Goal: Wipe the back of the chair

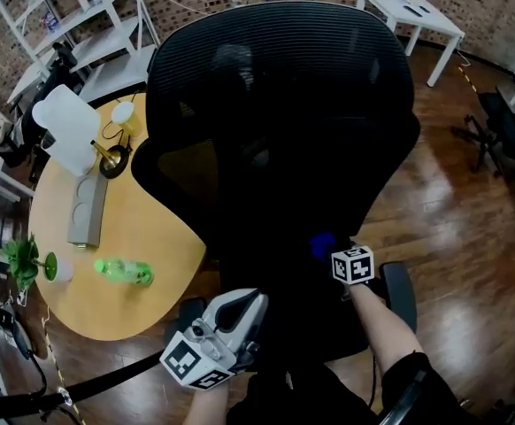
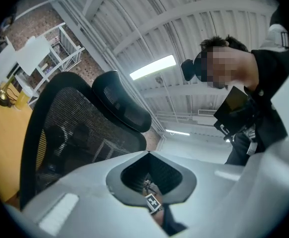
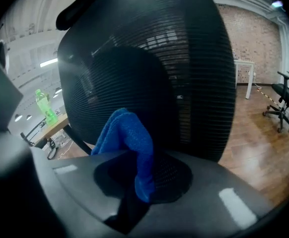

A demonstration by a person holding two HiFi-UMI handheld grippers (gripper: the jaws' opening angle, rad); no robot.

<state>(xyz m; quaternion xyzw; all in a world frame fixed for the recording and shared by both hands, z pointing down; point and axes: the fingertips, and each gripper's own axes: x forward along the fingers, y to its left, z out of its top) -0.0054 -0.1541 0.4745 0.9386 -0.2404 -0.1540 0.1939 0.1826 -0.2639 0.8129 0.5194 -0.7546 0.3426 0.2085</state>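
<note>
The black mesh chair back (image 1: 275, 104) fills the middle of the head view, seen from behind. My right gripper (image 1: 330, 251) is low against the back, shut on a blue cloth (image 1: 321, 244). In the right gripper view the cloth (image 3: 124, 133) bunches up out of the closed jaws (image 3: 139, 165), right in front of the mesh (image 3: 184, 58). My left gripper (image 1: 242, 305) hangs lower left of the chair, apart from it, shut with nothing in it. The left gripper view looks up past its jaws (image 2: 148, 155) at the chair back (image 2: 75, 133) and headrest (image 2: 119, 103).
A round wooden table (image 1: 142, 228) stands left of the chair with a green bottle (image 1: 123, 271), a grey box (image 1: 88, 209), a small plant (image 1: 23, 259) and a white lamp (image 1: 67, 127). White shelves (image 1: 80, 25) are far left, a white table (image 1: 412, 11) and another chair (image 1: 496, 122) far right.
</note>
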